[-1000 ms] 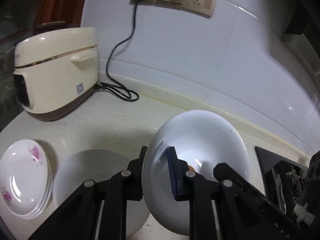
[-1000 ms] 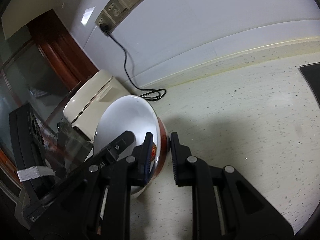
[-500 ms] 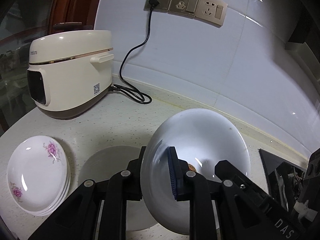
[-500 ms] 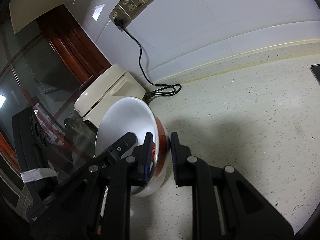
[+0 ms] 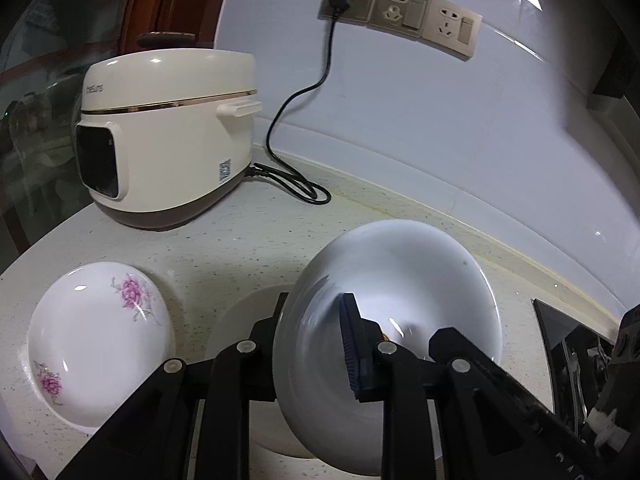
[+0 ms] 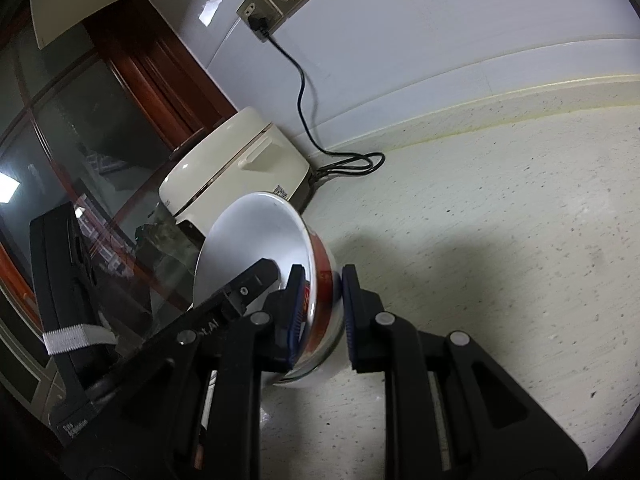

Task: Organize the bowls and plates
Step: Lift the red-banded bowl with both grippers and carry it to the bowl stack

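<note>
We see the left gripper [image 5: 316,344] loosening, its jaws straddling the rim of the white bowl [image 5: 400,280] at the counter's [image 5: 248,248] near edge; the right gripper [image 6: 322,312] pinches the opposite rim. Flowered plates [image 5: 96,344] lie at the left edge. A rice cooker [image 5: 168,140] and cord [image 5: 296,184] occupy the far-left corner.

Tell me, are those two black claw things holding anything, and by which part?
Yes. The left gripper has a white plate by its rim, though its jaws are opening. The right gripper pinches a bowl by its rim, one finger inside, one outside.
</note>
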Demonstrator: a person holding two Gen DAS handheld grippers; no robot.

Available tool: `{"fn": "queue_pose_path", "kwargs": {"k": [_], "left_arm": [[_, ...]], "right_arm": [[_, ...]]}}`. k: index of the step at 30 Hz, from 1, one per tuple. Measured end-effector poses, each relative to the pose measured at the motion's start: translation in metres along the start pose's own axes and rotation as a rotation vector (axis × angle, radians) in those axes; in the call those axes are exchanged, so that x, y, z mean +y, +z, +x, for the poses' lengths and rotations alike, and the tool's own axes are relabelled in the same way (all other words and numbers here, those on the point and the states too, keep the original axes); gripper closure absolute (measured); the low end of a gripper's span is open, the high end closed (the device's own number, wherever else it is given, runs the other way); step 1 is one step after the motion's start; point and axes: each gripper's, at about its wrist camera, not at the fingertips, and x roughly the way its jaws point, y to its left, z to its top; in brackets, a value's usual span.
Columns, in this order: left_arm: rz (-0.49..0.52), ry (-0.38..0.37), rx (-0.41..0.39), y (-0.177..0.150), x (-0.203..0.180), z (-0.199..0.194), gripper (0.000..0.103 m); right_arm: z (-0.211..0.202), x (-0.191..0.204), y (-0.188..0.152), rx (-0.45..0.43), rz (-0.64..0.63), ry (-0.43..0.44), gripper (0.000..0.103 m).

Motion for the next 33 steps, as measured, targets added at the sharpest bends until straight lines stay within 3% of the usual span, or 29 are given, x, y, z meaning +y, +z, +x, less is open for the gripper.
{"fn": "queue_pose_path", "kwargs": {"k": [7,19,33], "left_arm": [[-0.012,-0.005,0.005,0.002,0.009,-0.001,0.078],[-0.007,-0.013,0.103,0.000,0.031,0.013,0.077],[0.019,-0.019,0.110,-0.002,0.030,0.013,0.077]], "right_arm": [[0.005,0.006,-0.004,0.012,-0.016,0.011,0.080],[0.021,0.019,-0.015,0.076,-0.067,-0.023,0.077],[0.019,0.022,-0.014,0.072,-0.093,-0.052,0.075]]}}
